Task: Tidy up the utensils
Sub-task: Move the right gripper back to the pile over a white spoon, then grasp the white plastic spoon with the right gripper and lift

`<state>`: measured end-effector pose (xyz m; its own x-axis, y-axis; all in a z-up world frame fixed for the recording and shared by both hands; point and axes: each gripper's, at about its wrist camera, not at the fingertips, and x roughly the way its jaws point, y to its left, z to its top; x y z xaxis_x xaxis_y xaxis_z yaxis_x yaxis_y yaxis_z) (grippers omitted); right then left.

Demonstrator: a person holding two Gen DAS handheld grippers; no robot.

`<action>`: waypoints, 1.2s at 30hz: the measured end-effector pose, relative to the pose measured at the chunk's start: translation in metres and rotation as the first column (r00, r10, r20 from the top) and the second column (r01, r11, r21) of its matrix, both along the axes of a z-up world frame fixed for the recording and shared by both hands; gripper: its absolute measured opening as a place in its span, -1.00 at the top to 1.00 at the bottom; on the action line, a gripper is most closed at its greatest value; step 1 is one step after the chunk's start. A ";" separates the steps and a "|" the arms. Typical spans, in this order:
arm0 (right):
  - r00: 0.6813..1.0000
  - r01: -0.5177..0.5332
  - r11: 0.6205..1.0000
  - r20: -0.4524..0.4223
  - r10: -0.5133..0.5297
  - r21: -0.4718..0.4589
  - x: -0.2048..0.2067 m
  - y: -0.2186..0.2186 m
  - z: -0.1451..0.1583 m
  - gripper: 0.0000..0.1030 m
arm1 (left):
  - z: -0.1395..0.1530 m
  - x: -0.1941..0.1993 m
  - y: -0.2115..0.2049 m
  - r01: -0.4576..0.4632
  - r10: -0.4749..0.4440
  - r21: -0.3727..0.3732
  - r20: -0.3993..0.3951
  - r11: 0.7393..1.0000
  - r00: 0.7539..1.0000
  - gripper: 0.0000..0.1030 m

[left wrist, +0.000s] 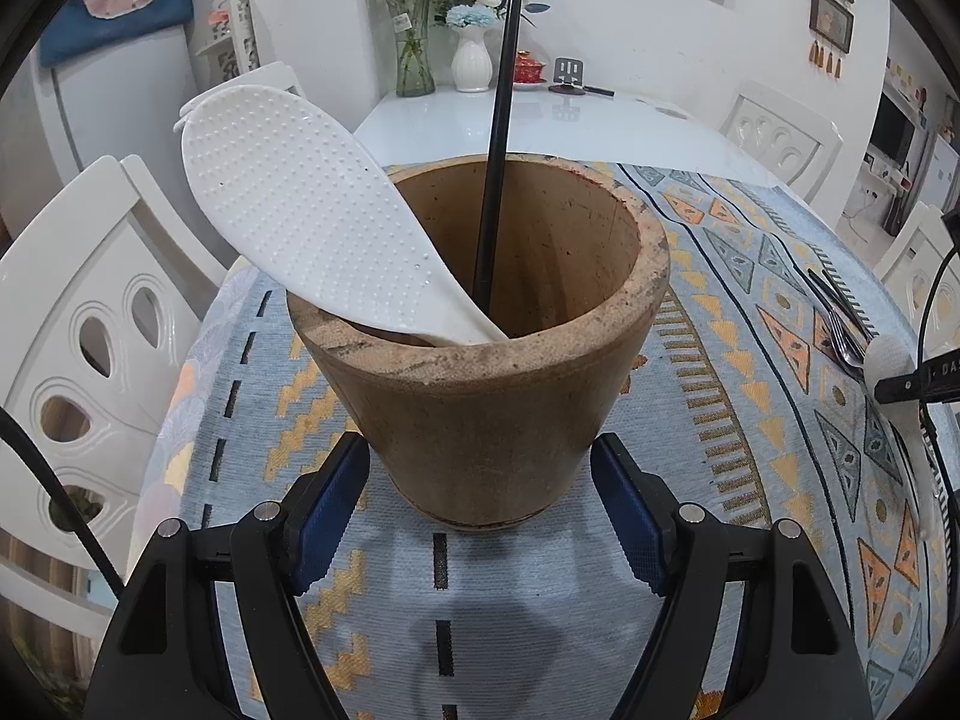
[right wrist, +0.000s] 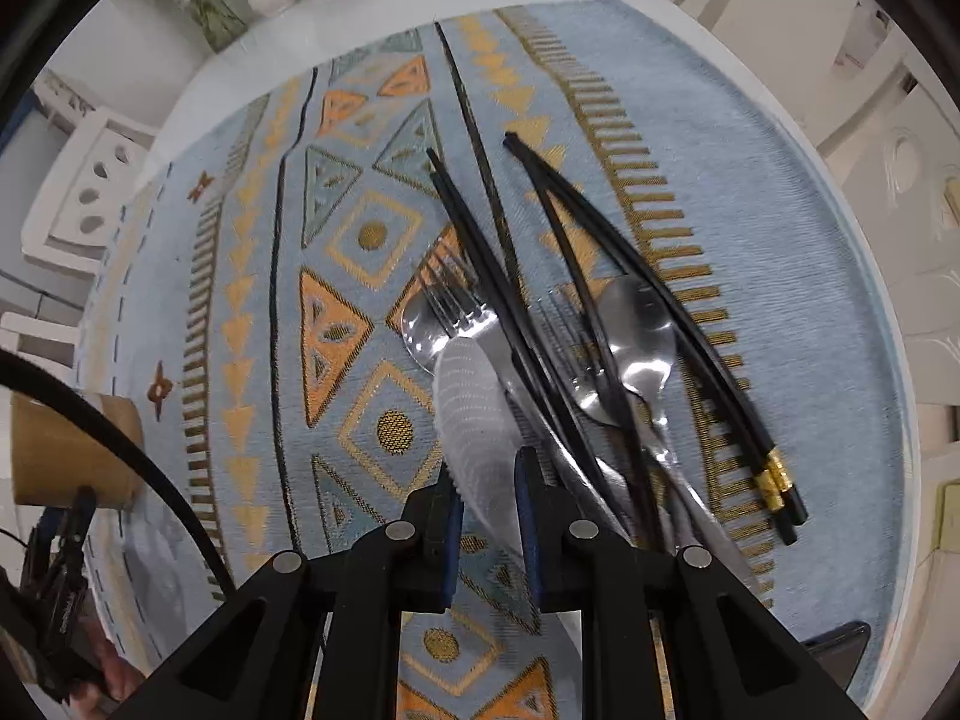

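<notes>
Left tool clamped on pot base, steadying it on table; paddle and chopstick already inside. Right tool jaws together on white paddle, at the near end of the cutlery pile. Paddle looks like light, stiff, slick plastic; grip sits low on the blade, may pivot, so handle would be safer. Chopsticks thin, roll easily
</notes>
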<state>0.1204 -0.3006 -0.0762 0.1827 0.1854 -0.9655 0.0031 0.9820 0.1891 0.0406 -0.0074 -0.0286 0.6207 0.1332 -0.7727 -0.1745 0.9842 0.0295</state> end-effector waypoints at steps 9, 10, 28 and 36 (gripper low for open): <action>0.996 0.020 0.991 0.081 -0.031 0.132 -0.002 0.002 0.035 0.94 | 0.001 0.000 0.002 0.008 -0.008 -0.008 0.001 1.000 1.000 -0.46; 0.995 0.021 0.989 0.095 -0.035 0.148 0.000 0.004 0.039 0.94 | 0.001 -0.001 0.003 0.008 -0.008 -0.007 0.001 1.000 1.000 -0.46; 0.986 0.140 0.981 -0.108 -0.126 0.133 0.001 -0.007 -0.016 0.22 | 0.001 0.001 0.007 0.022 -0.022 -0.029 -0.002 0.999 1.000 -0.48; 0.993 0.092 0.995 -0.070 -0.095 -0.041 0.013 0.029 -0.021 0.24 | -0.001 0.002 0.007 0.022 -0.022 -0.036 -0.002 0.999 1.000 -0.51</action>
